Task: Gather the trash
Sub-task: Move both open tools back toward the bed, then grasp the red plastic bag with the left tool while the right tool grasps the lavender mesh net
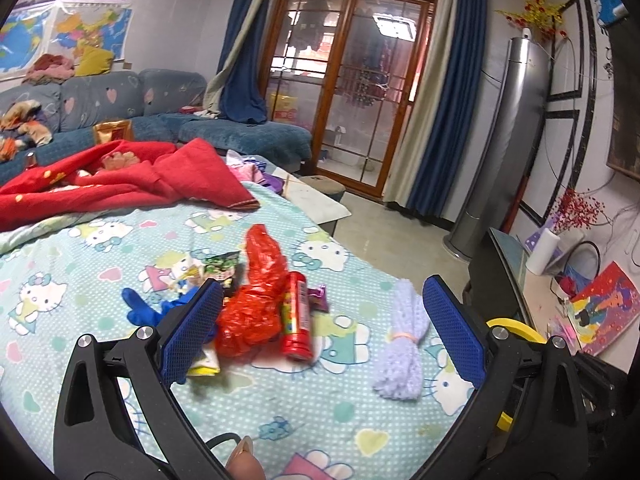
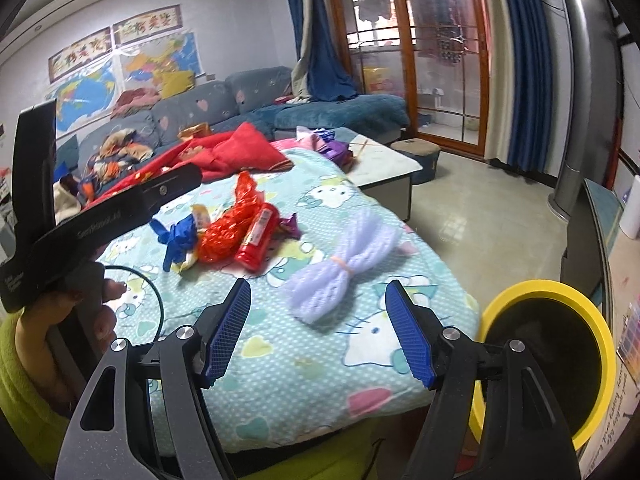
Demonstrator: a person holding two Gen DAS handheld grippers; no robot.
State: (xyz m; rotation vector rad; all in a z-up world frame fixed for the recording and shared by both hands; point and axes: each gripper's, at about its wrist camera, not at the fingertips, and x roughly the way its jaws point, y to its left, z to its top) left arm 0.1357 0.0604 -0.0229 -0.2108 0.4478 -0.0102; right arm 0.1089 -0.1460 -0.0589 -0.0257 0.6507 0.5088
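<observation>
Grippers first. The right gripper (image 2: pixel 318 330) has its blue pads (image 2: pixel 410 344) spread wide, and nothing is between them. It hangs over the near edge of the bed (image 2: pixel 280 364), with a pale purple bundle of yarn (image 2: pixel 344 260) lying just past its tips. The left gripper (image 1: pixel 322 330) is also spread wide and grips nothing. A hand (image 2: pixel 86 308) in a yellow-green sleeve holds it, on the left in the right wrist view.

Past the left gripper's tips sits a little pile of trash on the blue cat-print sheet. A crumpled red plastic bag (image 1: pixel 256 300) is in the middle. A red tube (image 1: pixel 295 316) lies right beside it, on its right. A blue glove (image 1: pixel 146 308) lies on the left side of the pile, partly behind the left pad. A green snack wrapper (image 1: pixel 220 268) sits at the far side, and a small purple wrapper (image 1: pixel 318 296) is just right of the tube. The yarn lies apart from the pile, further right.

A round yellow bin (image 2: pixel 548 360) stands off the bed's near right corner. Its inside is dark, and I cannot tell if anything is in it.

Farther away, a red blanket (image 1: pixel 120 172) is heaped on the bed, and a blue sofa (image 1: pixel 160 108) stands behind it.
</observation>
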